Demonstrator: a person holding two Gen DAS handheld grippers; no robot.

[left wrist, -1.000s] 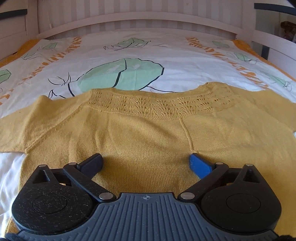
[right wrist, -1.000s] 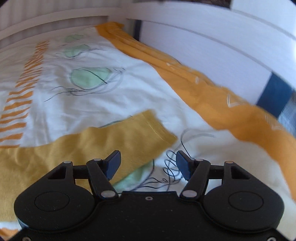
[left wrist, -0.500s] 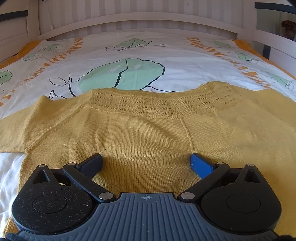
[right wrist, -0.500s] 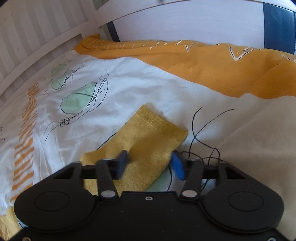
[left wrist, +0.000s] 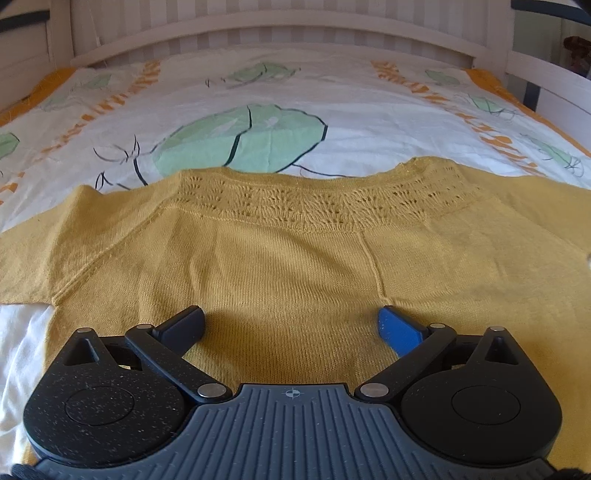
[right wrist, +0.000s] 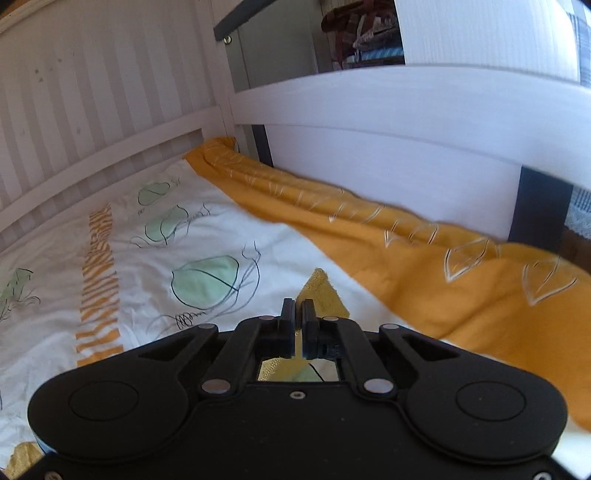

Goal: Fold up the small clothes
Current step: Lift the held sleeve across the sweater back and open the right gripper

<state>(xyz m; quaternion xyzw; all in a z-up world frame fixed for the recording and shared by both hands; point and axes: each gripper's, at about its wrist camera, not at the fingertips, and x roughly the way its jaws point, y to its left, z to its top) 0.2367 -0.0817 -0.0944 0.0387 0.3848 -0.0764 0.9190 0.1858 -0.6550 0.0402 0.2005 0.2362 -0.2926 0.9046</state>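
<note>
- Mustard-yellow knitted sweater (left wrist: 295, 266) lies spread flat on the bed, its lacy openwork neckline (left wrist: 317, 201) pointing toward the slatted white headboard (left wrist: 273, 35), and one sleeve (left wrist: 55, 254) stretched out to the left side.
- Bedspread (left wrist: 258, 96) beneath it is white with green leaf shapes, black line drawing and orange stripes; an orange border (right wrist: 424, 254) with white leaf outlines runs along the white side rail (right wrist: 406, 107).
- Left gripper (left wrist: 291, 323) hovers low over the lower body of the sweater with its fingers released and spread wide, one dark finger (left wrist: 183, 325) on the left and one blue (left wrist: 399, 326) on the right; nothing sits between them, and whether they touch the knit I cannot tell.
- Right gripper (right wrist: 298, 314) is over by the rail side of the bed, its fingers clenched close together on the yellow cuff end of the other sleeve (right wrist: 325, 291), which pokes up past the fingertips in a tilted peak.
- More yellow fabric shows through the opening behind those fingers, with white bedspread under it.
- Small patch of the same yellow knit (right wrist: 22, 458) shows at the lower left corner of the right wrist view.
- Dark clutter (right wrist: 362, 29) sits on shelves beyond the rail, too blurred to identify.
</note>
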